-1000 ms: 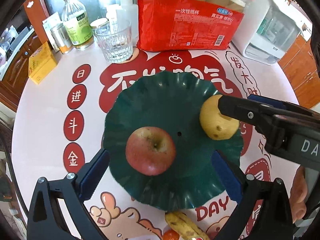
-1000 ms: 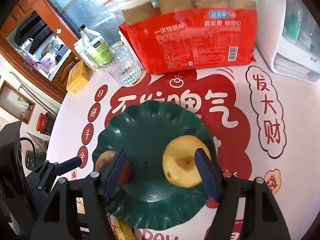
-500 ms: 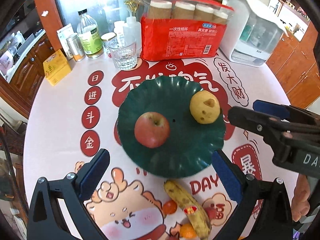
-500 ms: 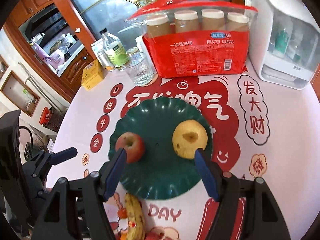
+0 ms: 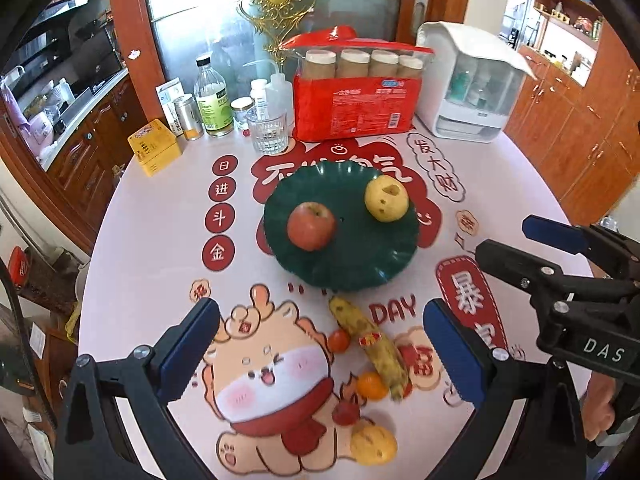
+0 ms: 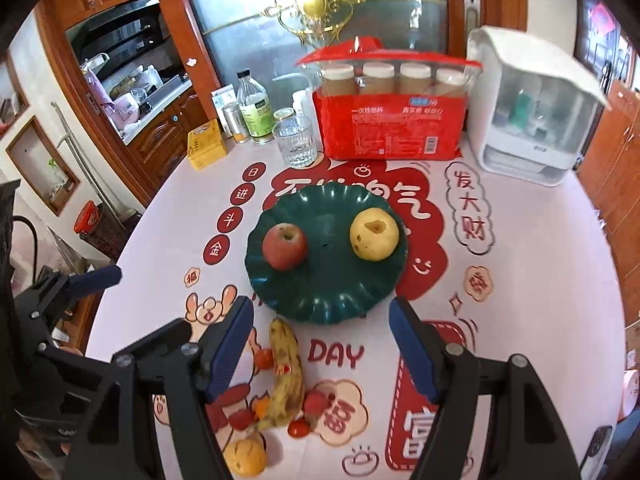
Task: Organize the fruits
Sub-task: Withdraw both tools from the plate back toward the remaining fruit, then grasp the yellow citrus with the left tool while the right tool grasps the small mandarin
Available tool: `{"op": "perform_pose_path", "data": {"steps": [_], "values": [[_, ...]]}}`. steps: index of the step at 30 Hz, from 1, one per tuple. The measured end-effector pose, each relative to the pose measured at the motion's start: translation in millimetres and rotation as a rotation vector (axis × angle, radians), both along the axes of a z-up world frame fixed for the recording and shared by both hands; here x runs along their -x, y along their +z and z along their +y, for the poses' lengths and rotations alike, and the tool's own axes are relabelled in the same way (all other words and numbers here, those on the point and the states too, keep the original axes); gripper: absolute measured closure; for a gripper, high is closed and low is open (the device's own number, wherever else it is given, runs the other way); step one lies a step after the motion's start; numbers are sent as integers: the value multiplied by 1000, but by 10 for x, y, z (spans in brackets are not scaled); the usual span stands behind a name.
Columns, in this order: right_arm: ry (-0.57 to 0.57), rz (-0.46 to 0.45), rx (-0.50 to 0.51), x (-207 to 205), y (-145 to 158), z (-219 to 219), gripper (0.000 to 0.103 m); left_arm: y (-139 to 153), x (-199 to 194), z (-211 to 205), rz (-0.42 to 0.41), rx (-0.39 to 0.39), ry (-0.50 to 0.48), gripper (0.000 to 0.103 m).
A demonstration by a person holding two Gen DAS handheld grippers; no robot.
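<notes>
Blue-padded fingers of the left hand-held gripper [image 5: 318,354] and the right hand-held gripper [image 6: 322,344] were seen spread wide with nothing held, both raised over the near part of the bench [image 5: 160,240]. Just beyond them a spotted banana [image 5: 370,346], small red tomatoes [image 5: 340,340], a small orange [image 5: 372,386] and a yellow fruit [image 5: 373,445] were laid on the printed cloth. Farther out, a red apple [image 6: 285,246] and a yellow pear [image 6: 374,233] were set apart on the green plate [image 6: 326,292].
</notes>
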State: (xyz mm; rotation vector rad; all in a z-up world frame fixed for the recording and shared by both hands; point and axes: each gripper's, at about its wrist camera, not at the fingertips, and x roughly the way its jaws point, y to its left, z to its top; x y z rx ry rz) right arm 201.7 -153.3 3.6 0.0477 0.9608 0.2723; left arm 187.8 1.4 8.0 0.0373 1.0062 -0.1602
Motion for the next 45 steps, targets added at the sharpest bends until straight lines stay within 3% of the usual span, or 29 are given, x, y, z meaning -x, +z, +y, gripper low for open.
{"op": "perform_pose_path", "data": {"steps": [8,18,26,32,36,41,45], "values": [[-24,-76,-12,668,207,-28,32,100,589,133,-36,14,28,2],[-53,-122,8,1311,85,-74,32,-17,1139,215,-68,15,59,2],[-71,-152,35,1696,-105,-170,32,-364,1422,194,-45,33,83,2],[-66,-172,112,1941,-316,-162,32,-745,1469,43,26,46,47,2],[-69,-131,109,2007,-532,-180,32,-939,1494,-55,42,36,32,6],[-95,-57,104,2001,-859,-242,32,-1219,1419,-107,128,73,8,18],[-108,-16,113,1986,-1103,-284,32,-1421,1356,-83,184,105,27,19]]}}
